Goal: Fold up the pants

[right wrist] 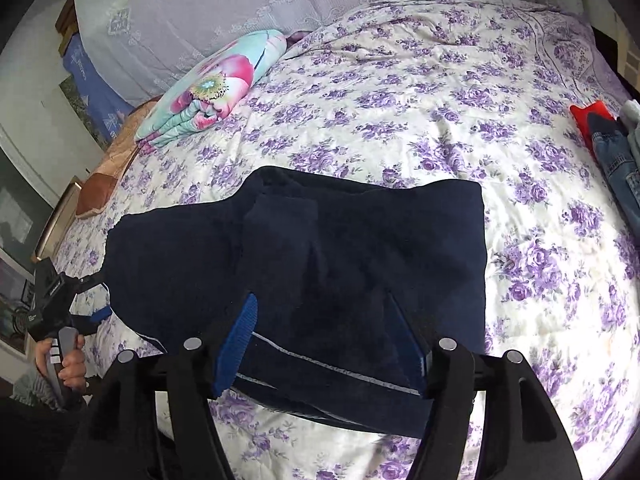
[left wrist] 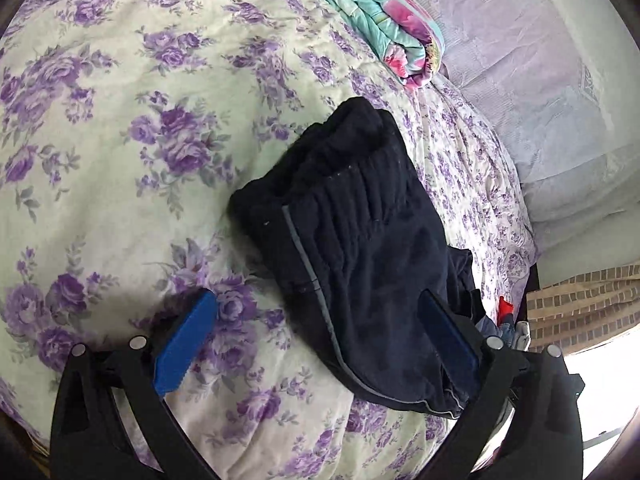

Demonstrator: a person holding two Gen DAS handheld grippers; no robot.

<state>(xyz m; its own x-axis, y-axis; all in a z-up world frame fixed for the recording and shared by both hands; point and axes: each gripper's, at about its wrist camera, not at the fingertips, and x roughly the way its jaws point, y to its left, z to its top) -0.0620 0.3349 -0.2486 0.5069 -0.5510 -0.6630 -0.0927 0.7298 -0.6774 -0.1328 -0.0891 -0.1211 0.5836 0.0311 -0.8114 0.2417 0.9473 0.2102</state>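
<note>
Dark navy pants [right wrist: 360, 248] with a thin grey side stripe lie folded in a thick bundle on the purple-flowered bedspread [right wrist: 400, 100]. My right gripper [right wrist: 324, 340] hovers over their near edge, and its blue pads [right wrist: 240, 344] stand apart without pressing the cloth. In the left wrist view the pants [left wrist: 360, 240] run from the middle towards the lower right. My left gripper [left wrist: 320, 336] is open wide, one pad over the bare bedspread [left wrist: 100, 160] and the other over the pants. In the right wrist view the left gripper [right wrist: 94, 296] sits at the pants' left end, held by a hand [right wrist: 68, 364].
A folded teal and pink flowered blanket [right wrist: 208, 92] lies at the head of the bed, beside a lavender pillow cover [right wrist: 220, 12]. A small pile of red and denim clothes [right wrist: 608, 140] sits at the bed's right edge. The same blanket [left wrist: 384, 20] shows at the top of the left wrist view.
</note>
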